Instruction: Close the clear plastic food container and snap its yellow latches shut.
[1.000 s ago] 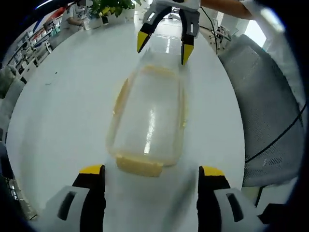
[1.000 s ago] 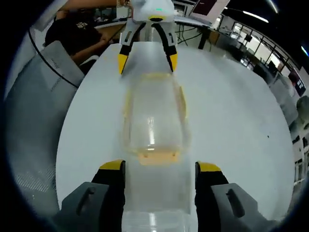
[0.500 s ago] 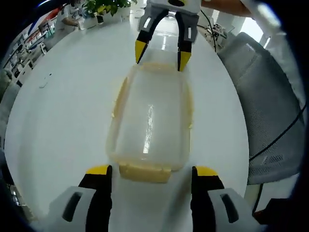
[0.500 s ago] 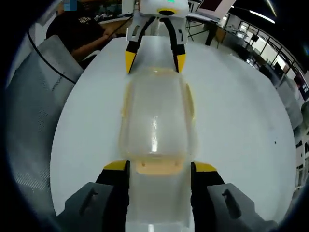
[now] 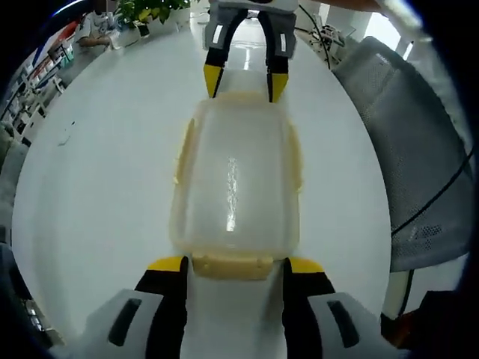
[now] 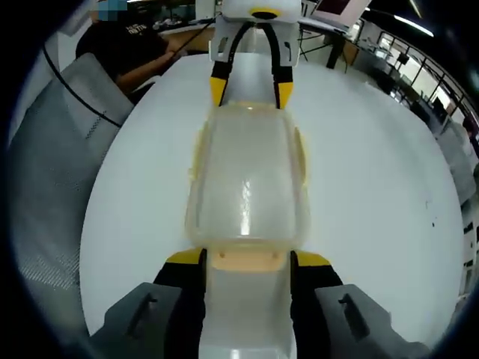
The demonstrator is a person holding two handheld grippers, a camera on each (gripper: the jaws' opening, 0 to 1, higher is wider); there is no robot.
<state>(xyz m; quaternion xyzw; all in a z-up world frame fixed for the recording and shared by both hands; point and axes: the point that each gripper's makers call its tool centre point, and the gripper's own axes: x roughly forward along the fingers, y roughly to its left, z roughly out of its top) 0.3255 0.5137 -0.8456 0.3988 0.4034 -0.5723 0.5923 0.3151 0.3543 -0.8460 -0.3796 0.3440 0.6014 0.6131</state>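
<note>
In the left gripper view, the left gripper (image 5: pixel 235 263) stands with jaws parted about as wide as the near yellow latch (image 5: pixel 233 265) of the clear container (image 5: pixel 236 187), the tips bracketing that latch on a round white tabletop (image 5: pixel 97 179); whether they press it cannot be told. The lidded container lies near the tabletop's middle, a side latch (image 5: pixel 182 153) along its long edge. At its far end the right gripper (image 5: pixel 241 79) brackets the opposite end, likewise parted, beside a grey chair (image 5: pixel 408 142) at the table's edge.
</note>
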